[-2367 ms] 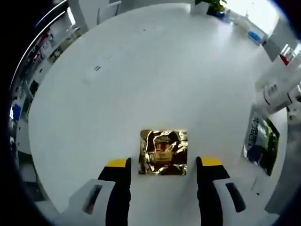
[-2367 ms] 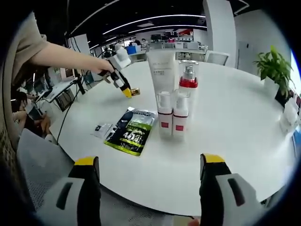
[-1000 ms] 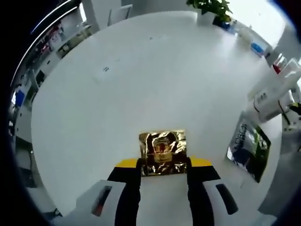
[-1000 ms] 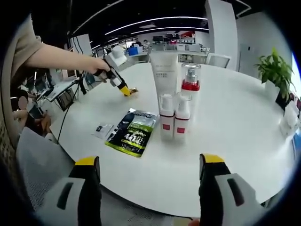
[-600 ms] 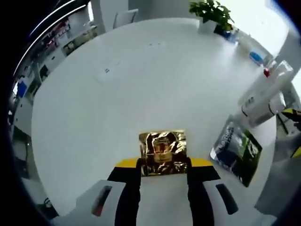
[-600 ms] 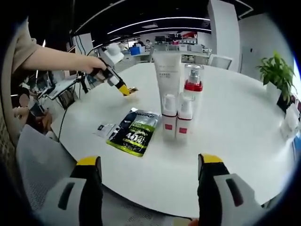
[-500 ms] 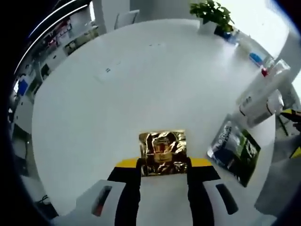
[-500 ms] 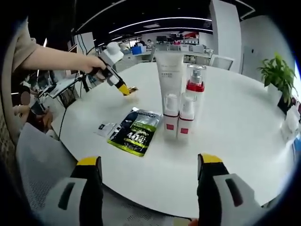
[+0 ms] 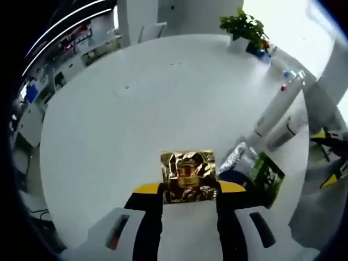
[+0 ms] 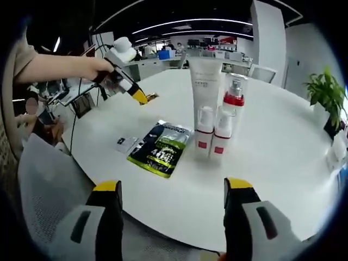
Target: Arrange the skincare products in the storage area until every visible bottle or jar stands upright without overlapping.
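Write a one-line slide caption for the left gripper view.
Left tool shut on a gold foil sachet above the white round table, with upright skincare bottles and a dark sachet to the right.

My left gripper [image 9: 188, 190] holds a foil sachet [image 9: 188, 175] between its jaws, above the table [image 9: 141, 109]. In the right gripper view, a flat pouch [image 10: 161, 148] lies left of four upright bottles [image 10: 213, 115], two small ones before two taller.

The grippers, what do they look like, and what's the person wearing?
Both the left gripper and right gripper have black jaws with yellow tips on white-grey bodies, each body with a dark slot. A dark cable trails from the left one. The sleeve is short and beige.
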The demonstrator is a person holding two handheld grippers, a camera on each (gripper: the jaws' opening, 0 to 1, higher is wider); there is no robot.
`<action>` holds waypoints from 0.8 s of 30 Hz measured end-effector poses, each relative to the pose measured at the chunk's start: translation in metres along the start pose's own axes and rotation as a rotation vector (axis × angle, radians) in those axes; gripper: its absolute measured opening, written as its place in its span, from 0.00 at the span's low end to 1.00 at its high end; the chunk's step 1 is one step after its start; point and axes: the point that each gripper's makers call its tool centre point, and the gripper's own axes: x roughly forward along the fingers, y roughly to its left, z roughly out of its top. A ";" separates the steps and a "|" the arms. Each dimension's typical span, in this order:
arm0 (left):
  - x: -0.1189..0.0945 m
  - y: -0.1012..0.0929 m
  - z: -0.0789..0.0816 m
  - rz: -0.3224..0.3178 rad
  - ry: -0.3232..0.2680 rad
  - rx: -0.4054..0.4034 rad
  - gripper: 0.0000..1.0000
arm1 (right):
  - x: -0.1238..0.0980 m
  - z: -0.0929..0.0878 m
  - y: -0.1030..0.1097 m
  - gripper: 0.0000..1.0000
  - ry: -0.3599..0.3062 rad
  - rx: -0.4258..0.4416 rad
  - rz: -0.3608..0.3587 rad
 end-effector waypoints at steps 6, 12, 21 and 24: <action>-0.016 -0.012 -0.007 0.008 -0.040 -0.021 0.36 | 0.000 -0.001 0.011 0.75 0.004 -0.038 0.032; -0.028 -0.024 -0.020 0.035 -0.052 0.018 0.36 | 0.000 -0.004 0.018 0.74 0.009 -0.067 0.057; -0.043 -0.049 -0.036 0.033 -0.079 0.005 0.36 | -0.005 -0.005 0.024 0.67 0.001 -0.099 0.089; -0.051 -0.059 -0.039 0.046 -0.096 -0.012 0.36 | -0.006 -0.005 0.027 0.65 0.001 -0.099 0.111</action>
